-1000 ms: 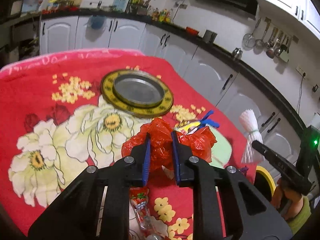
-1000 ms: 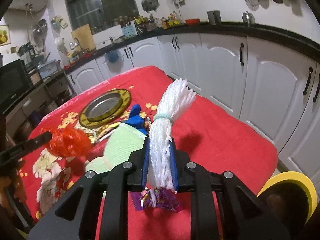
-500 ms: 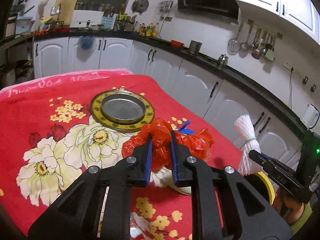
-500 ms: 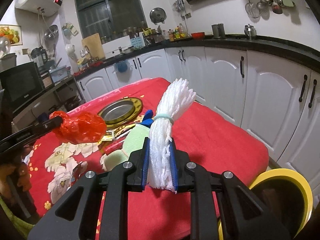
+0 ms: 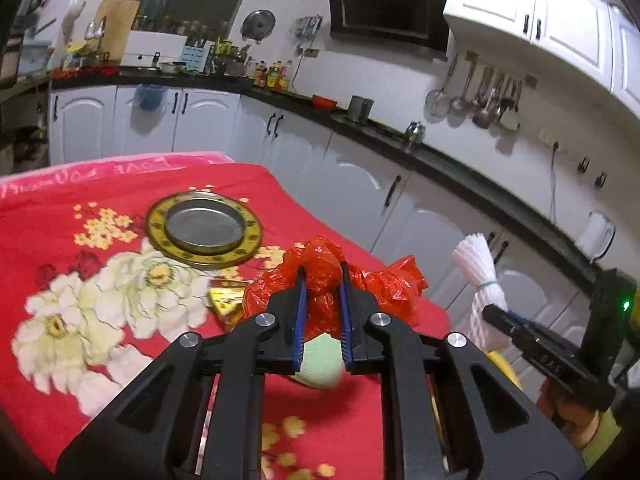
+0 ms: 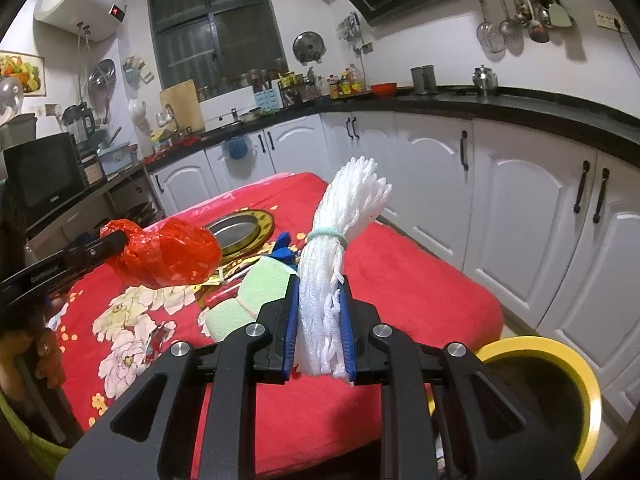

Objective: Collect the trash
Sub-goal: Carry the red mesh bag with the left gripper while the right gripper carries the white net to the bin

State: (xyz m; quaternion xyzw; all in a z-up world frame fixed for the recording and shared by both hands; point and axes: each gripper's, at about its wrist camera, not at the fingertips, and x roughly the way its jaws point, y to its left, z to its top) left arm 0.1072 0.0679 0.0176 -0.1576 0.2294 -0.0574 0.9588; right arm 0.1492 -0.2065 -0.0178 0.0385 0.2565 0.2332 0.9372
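Note:
My left gripper (image 5: 322,280) is shut on a crumpled red plastic bag (image 5: 384,284), lifted above the red flowered tablecloth (image 5: 60,216); from the right wrist view the same red bag (image 6: 172,256) hangs off that gripper at the left. A bundle of white foam netting (image 6: 340,240) tied with a pale green band stands upright between the pads of my right gripper (image 6: 318,292), which is shut on it. The netting (image 5: 480,276) shows at the right of the left wrist view. A yellow-rimmed bin (image 6: 560,384) sits on the floor at lower right.
On the table lie a gold-rimmed metal plate (image 5: 204,228), a pale green cloth (image 6: 256,292), a gold wrapper (image 5: 226,304), a blue scrap (image 6: 282,248) and small wrappers. White kitchen cabinets (image 6: 500,208) with a black counter run behind and to the right.
Both grippers have risen and drawn back from the table with their loads; the red bag and the netting now hang higher, and the bin shows more fully at lower right.

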